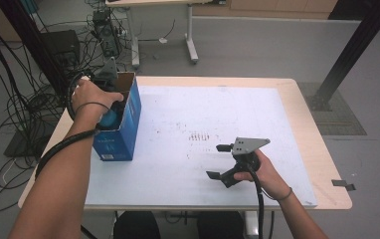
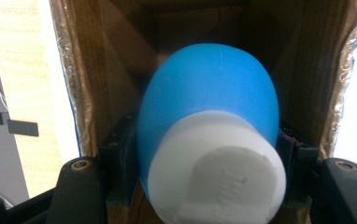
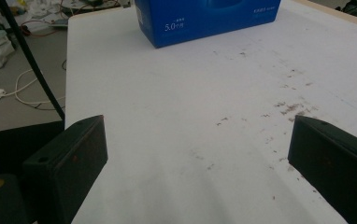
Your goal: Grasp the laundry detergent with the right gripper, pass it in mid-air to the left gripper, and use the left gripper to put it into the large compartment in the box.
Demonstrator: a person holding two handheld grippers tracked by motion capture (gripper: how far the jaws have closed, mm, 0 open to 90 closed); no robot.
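Observation:
An open blue box stands on the left side of the white mat; its brown cardboard inside shows in the left gripper view. My left gripper reaches down into the box and is shut on a rounded blue object with a white cylindrical end, one jaw pressing on each side. From above, a bit of that blue object peeks out under the left hand. My right gripper rests low over the mat at the lower right, open, nothing between its jaws. The blue box lies ahead of it.
The mat covers a light wooden table. Faint brown specks mark the mat's middle. Cables and equipment lie on the floor to the left, a black post stands at the right, and another table's legs are behind.

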